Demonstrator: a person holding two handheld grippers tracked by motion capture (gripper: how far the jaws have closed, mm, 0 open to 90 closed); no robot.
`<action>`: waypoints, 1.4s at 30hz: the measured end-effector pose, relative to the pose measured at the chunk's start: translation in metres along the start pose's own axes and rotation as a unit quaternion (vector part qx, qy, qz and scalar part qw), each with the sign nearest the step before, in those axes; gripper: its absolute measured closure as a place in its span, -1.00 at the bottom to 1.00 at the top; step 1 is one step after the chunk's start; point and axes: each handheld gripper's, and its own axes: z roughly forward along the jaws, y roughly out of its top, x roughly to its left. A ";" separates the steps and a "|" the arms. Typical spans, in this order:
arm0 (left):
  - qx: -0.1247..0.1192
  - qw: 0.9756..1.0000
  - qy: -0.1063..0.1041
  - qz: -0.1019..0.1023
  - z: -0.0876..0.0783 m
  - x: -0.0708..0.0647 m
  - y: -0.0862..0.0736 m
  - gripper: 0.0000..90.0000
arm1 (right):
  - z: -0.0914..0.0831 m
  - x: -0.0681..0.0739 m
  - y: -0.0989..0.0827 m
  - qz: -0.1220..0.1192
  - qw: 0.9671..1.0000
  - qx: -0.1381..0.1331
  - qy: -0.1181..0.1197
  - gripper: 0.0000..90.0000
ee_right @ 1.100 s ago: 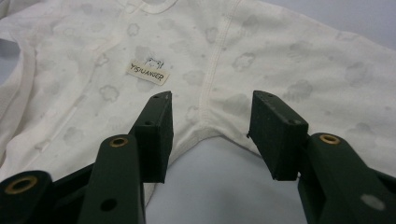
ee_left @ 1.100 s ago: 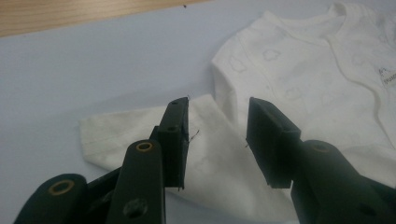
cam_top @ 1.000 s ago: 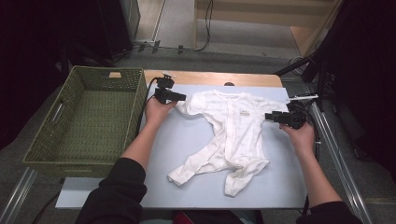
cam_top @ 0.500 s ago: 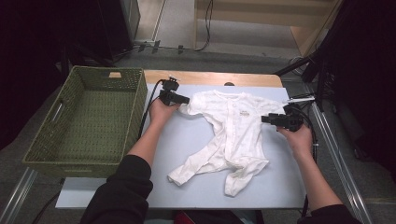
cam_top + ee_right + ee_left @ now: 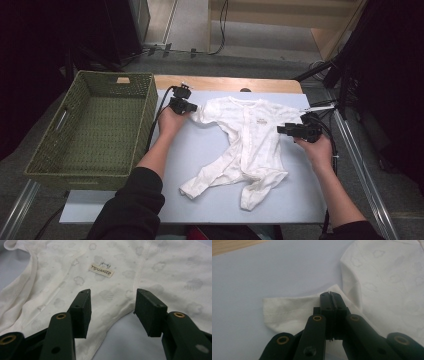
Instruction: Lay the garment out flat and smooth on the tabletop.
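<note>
The white cotton baby romper (image 5: 250,145) lies spread on your pale blue desk (image 5: 200,150) (beside a green wicker basket (image 5: 95,130)). Your left hand-held gripper (image 5: 329,296) has just clamped its sleeve; your right hand-held gripper (image 5: 112,307) gapes over the underarm edge, gripping nothing.

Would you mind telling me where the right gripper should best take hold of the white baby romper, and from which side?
Probably at the sleeve edge by the underarm notch, coming in level from the romper's right side. The right gripper already stands open there, the hem between its jaws; the cloth lies flat on the mat, so its edge is the easiest part to pinch.
</note>
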 end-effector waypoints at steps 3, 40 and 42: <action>-0.009 1.000 -0.001 -0.003 -0.011 0.002 0.003 1.00 | -0.001 -0.001 0.000 0.000 1.000 -0.003 -0.001 0.01; -0.057 0.997 0.021 -0.049 -0.086 -0.013 -0.037 0.98 | -0.018 0.041 -0.009 -0.042 0.998 -0.016 0.035 0.03; -0.059 0.997 0.023 -0.052 -0.087 -0.013 -0.037 0.96 | -0.018 0.041 -0.010 -0.043 0.998 -0.017 0.035 0.03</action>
